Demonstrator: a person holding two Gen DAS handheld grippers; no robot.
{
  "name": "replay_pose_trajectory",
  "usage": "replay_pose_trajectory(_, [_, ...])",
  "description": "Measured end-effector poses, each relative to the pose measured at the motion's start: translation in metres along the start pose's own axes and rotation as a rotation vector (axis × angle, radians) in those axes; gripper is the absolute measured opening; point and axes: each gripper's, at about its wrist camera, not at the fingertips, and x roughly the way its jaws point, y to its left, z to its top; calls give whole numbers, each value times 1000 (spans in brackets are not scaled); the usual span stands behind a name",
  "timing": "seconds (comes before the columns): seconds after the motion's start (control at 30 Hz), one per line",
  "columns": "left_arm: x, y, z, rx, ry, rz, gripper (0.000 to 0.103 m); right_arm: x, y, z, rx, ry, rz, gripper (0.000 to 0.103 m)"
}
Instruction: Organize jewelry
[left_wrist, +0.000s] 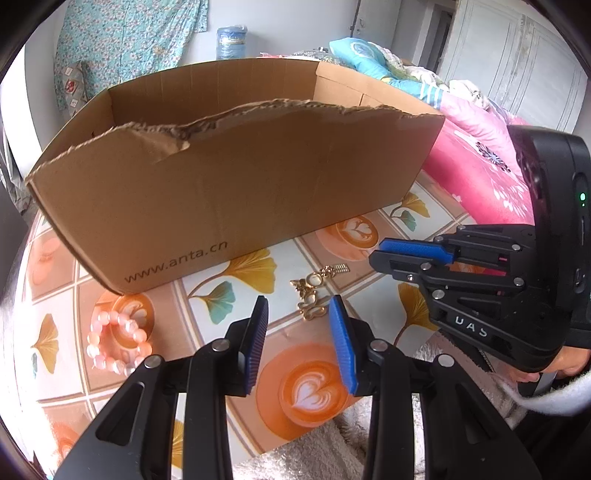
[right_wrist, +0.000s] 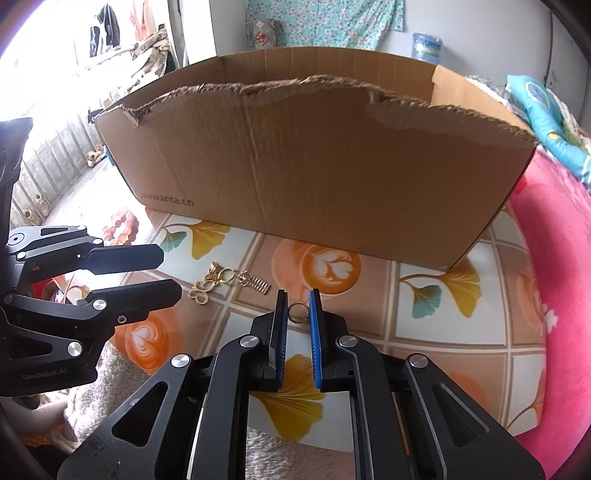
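Observation:
A small gold ring (right_wrist: 297, 312) sits between the blue pads of my right gripper (right_wrist: 297, 301), which is shut on it just above the patterned cloth. From the left wrist view the right gripper (left_wrist: 378, 254) comes in at the right. A gold chain ornament (left_wrist: 312, 295) (right_wrist: 221, 282) lies on the cloth just ahead of my left gripper (left_wrist: 299, 308), which stands open with nothing between its pads. In the right wrist view the left gripper (right_wrist: 171, 273) shows at the left. A pink bead bracelet (left_wrist: 118, 343) (right_wrist: 122, 227) lies further left.
A large torn cardboard box (left_wrist: 240, 184) (right_wrist: 314, 166), open at the top, stands right behind the jewelry. The tablecloth (left_wrist: 306, 398) has leaf and latte prints. Pink bedding (right_wrist: 554, 277) lies to the right, and a fuzzy white sleeve (left_wrist: 325, 450) is at the near edge.

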Motion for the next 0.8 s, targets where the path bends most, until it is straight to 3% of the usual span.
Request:
replay_pose_trajectory(0.13, [5, -8, 8, 43, -11, 15, 33, -5, -5, 1, 10, -14, 0, 9])
replay_pose_trajectory(0.37, [24, -21, 20, 138, 8, 37, 17, -8, -7, -7, 28, -20, 14, 10])
replay_pose_trajectory(0.8, [44, -26, 27, 249, 87, 51, 16, -12, -30, -1, 42, -23, 42, 10])
